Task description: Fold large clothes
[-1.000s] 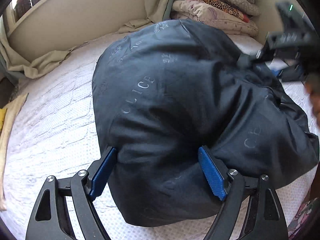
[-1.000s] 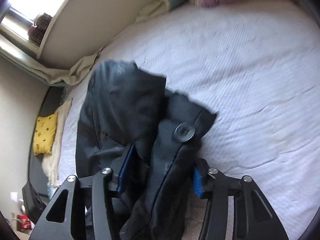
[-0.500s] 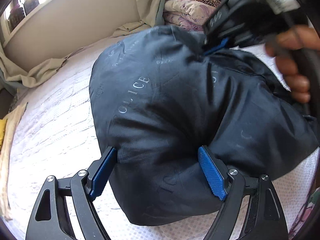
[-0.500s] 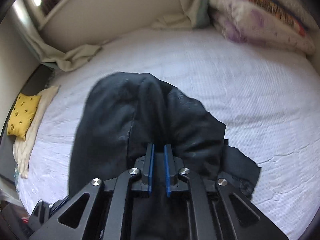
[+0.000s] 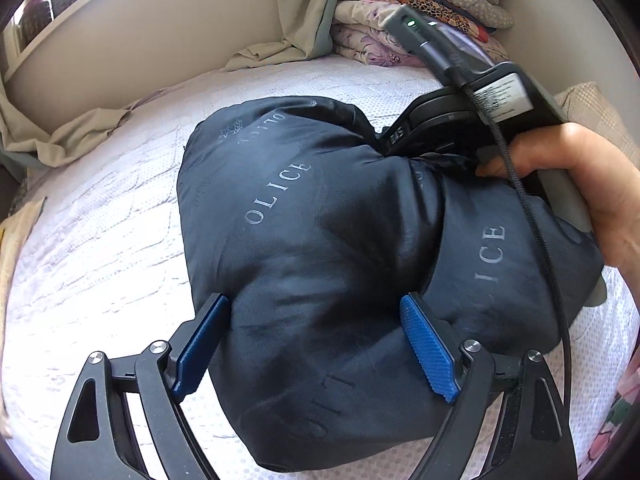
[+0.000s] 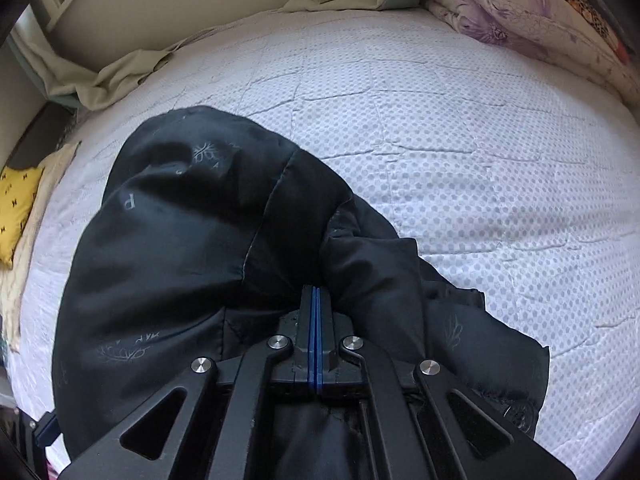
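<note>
A dark navy padded jacket with pale "POLICE" lettering lies bunched on the white dotted bed. My left gripper is open, its blue pads on either side of the jacket's near bulge. My right gripper is shut, its blue pads pressed together at a fold of the jacket. In the left wrist view the right gripper's body and the hand holding it sit on the jacket's far right side.
A stack of folded quilts stands at the bed's far right, also in the right wrist view. Crumpled beige cloth lies along the beige wall. A yellow cushion sits off the bed's left edge.
My right gripper closed from open onto a fold of the jacket. It carried that part over the jacket, toward the left. My left gripper stayed open around the near bulge.
</note>
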`<state>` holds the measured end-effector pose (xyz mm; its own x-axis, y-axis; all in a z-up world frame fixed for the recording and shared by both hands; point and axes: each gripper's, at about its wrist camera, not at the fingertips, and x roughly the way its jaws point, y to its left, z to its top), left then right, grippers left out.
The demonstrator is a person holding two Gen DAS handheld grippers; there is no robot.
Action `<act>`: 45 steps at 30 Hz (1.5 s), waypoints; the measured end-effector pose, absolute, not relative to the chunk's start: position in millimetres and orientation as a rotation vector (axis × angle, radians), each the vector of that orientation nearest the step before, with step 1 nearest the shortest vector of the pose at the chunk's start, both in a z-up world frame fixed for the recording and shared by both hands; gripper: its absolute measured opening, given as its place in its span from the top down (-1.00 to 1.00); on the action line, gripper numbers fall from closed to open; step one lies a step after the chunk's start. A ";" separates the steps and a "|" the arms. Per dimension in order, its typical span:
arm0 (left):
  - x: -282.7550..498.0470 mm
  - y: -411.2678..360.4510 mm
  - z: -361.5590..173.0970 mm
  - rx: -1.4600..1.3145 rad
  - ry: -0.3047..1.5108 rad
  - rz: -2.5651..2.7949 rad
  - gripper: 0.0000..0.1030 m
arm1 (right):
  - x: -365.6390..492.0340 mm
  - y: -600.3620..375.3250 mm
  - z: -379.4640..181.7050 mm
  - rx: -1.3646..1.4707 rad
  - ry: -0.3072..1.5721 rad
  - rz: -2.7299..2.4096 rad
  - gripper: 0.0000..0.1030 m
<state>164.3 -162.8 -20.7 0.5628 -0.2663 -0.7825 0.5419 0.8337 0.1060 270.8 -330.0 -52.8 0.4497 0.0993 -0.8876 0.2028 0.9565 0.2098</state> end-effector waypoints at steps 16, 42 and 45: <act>168.3 -157.6 -13.9 0.306 0.899 -0.480 -0.78 | 143.4 -283.2 88.9 0.188 0.933 0.043 0.64; 198.0 -81.4 25.4 0.004 0.980 -0.512 -0.83 | 126.1 -292.2 -4.5 0.160 1.019 -0.111 -0.22; 205.7 -66.0 36.2 -0.037 0.960 -0.492 -0.83 | 119.3 -287.6 -0.5 0.072 0.990 -0.175 -0.77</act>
<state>205.7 -66.0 36.2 0.4725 -0.4179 -0.7759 0.3858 0.8897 -0.2442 119.3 -287.6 -0.5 0.5360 -0.1145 -0.8364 0.1797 0.9835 -0.0195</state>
